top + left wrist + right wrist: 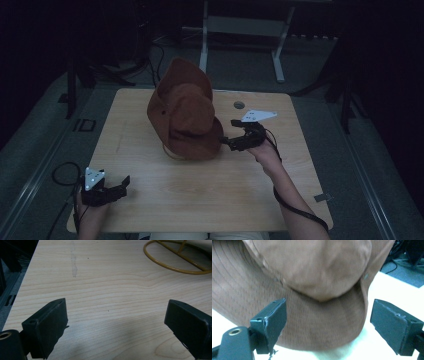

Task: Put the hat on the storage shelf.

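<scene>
- Two tongs on show: right tongs (231, 142) gape wide, right up at the drooping brim of the brown hat (186, 112), nothing clamped.
- Hat's perched mid-bench on a yellow wire stand (175, 258).
- Left tongs (120, 185) spread apart too, hovering over bare bench (210, 192) near the front-left corner, well apart from the hat.

There is one brown hat (185, 117), one yellow wire stand (175, 258) under it, two hand-held grippers, the left one (122, 184) and the right one (227, 142), and one tabletop (200, 195).
</scene>
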